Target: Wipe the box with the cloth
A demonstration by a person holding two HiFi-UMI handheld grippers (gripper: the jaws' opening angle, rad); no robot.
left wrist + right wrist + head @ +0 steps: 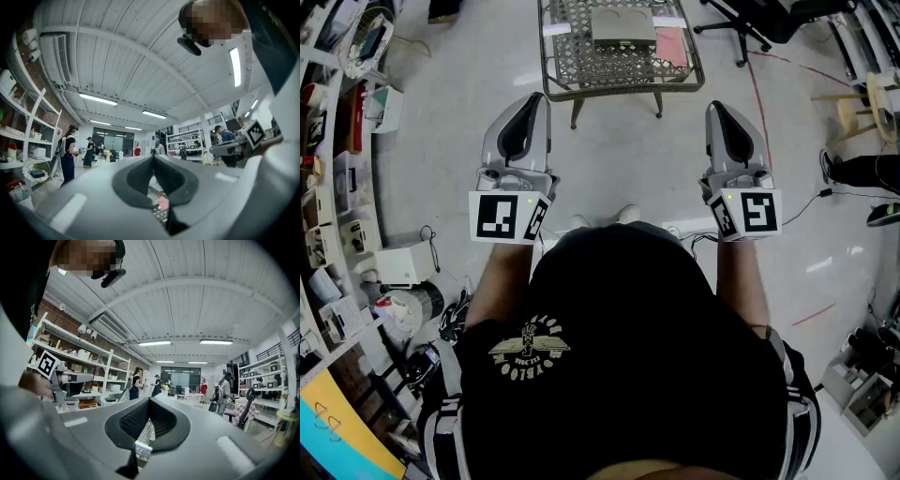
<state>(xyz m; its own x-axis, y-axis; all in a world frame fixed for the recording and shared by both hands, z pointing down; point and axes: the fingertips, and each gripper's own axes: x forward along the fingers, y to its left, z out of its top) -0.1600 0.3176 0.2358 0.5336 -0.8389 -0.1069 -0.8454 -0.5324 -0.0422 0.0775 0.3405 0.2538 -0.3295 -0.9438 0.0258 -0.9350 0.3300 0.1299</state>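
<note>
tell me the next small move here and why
Probably bring the right gripper forward toward the pink cloth, opening it on the way: it and the left gripper are shut, empty and short of the table, where the cloth lies beside the box.

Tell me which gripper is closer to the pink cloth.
The right gripper: the pink cloth lies on the mesh table's right side beside the box; the left gripper is farther off.

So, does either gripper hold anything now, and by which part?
Nothing is held. The left gripper and the right gripper are both shut and empty; the box and cloth lie on the table.
</note>
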